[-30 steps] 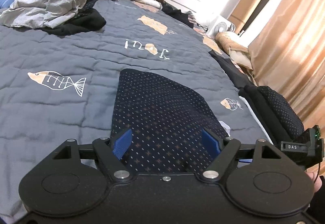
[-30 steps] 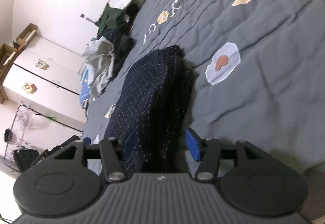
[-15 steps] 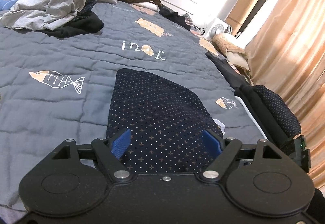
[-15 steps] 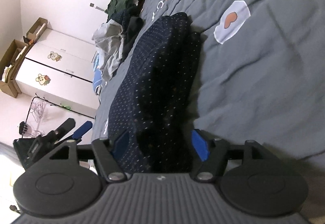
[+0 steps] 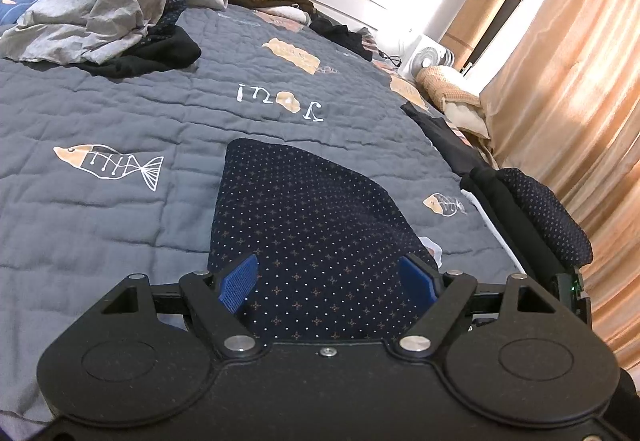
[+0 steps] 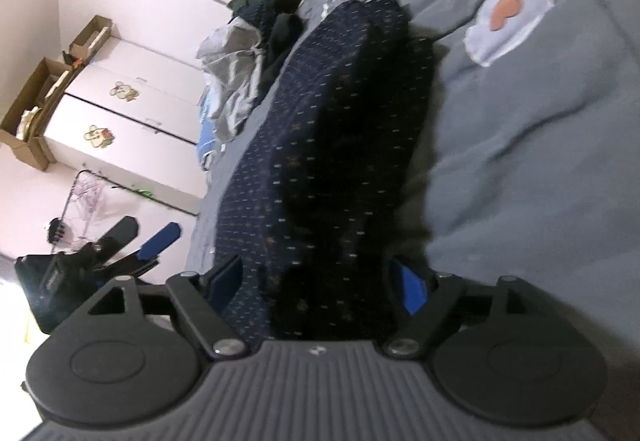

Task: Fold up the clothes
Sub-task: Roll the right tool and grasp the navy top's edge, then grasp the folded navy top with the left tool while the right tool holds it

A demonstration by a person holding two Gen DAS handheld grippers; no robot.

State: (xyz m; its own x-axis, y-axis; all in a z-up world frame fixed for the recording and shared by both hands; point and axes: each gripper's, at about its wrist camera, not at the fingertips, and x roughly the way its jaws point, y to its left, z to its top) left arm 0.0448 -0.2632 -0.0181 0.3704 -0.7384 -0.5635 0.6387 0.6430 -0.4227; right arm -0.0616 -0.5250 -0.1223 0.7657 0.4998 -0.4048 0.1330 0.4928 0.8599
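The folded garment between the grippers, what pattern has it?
Navy with small pale dots and crosses, clearest in the left wrist view.

Left wrist camera is riding just behind its blue fingers (image 5: 239,283), looking down and forward across the grey quilt (image 5: 100,225) toward the far clothes pile (image 5: 100,9) and curtain (image 5: 568,81). Right wrist camera is sitting close and low, rolled sideways, facing the wardrobe (image 6: 120,121). Both are sharing the dotted navy garment (image 5: 312,233) (image 6: 320,161).
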